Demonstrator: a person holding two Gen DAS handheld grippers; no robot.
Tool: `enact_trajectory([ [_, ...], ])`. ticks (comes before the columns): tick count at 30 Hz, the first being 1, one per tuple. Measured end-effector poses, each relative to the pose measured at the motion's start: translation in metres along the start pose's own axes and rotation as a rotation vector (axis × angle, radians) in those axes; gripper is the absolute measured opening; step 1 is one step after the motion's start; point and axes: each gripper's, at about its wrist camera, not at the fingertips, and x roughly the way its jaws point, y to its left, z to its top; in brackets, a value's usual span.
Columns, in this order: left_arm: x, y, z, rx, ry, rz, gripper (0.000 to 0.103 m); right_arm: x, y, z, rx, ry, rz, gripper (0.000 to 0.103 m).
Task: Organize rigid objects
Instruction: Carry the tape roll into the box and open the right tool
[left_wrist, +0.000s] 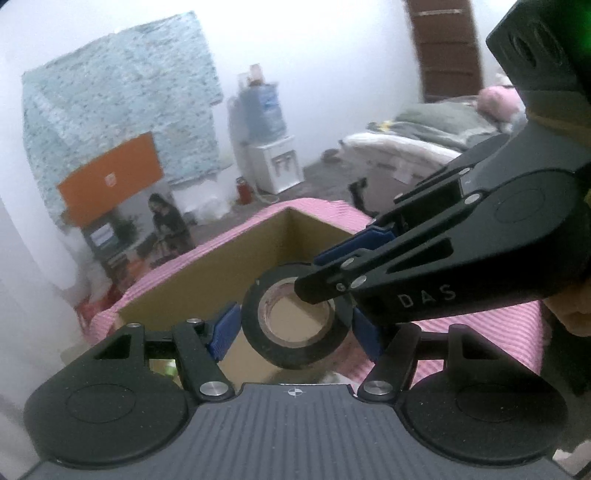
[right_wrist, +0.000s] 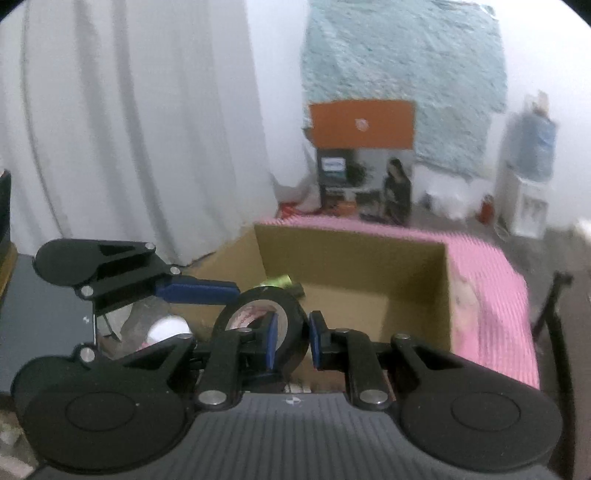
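Note:
A black tape roll (left_wrist: 255, 321) hangs in the air over an open cardboard box (left_wrist: 207, 280), and both grippers hold it. My left gripper (left_wrist: 295, 332) is shut across the roll's outer width, a blue pad pressing on each side. My right gripper (left_wrist: 317, 271) reaches in from the right and pinches the roll's wall. In the right wrist view the roll (right_wrist: 258, 294) stands on edge. There the right gripper (right_wrist: 294, 339) is shut with one pad inside the hole and one outside. One blue pad (right_wrist: 195, 290) of the left gripper lies against the roll's top left.
The box (right_wrist: 351, 266) sits on a pink striped cloth (right_wrist: 487, 295) and holds a small green item (right_wrist: 277, 282) and white packaging (right_wrist: 166, 328). Beyond are an orange-topped carton (right_wrist: 362, 122), a water dispenser (left_wrist: 273, 162), a bed (left_wrist: 424, 136) and a white curtain (right_wrist: 129, 129).

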Motion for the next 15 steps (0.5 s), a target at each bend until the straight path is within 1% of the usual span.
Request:
enact_trajectory([
  [3, 0.022, 0.026, 0.009, -0.053, 0.062, -0.019, 0.067, 0.024, -0.003, 0.023, -0.007, 0.027, 0.045, 0.020],
  [4, 0.029, 0.033, 0.008, -0.068, 0.085, -0.031, 0.067, 0.034, -0.006, 0.030, -0.004, 0.046, 0.061, 0.020],
  [6, 0.050, 0.051, 0.009, -0.116, 0.158, -0.070, 0.067, 0.058, -0.014, 0.040, 0.017, 0.105, 0.095, 0.020],
  [9, 0.084, 0.069, 0.006, -0.178, 0.271, -0.126, 0.067, 0.102, -0.031, 0.050, 0.068, 0.227, 0.146, 0.020],
  [11, 0.106, 0.077, 0.001, -0.206, 0.349, -0.157, 0.067, 0.130, -0.044, 0.050, 0.111, 0.309, 0.177, 0.020],
  [14, 0.133, 0.087, -0.003, -0.234, 0.443, -0.191, 0.067, 0.169, -0.057, 0.045, 0.158, 0.427, 0.210, 0.020],
  [15, 0.138, 0.090, -0.004, -0.241, 0.466, -0.200, 0.067, 0.173, -0.057, 0.040, 0.168, 0.452, 0.214, 0.020],
])
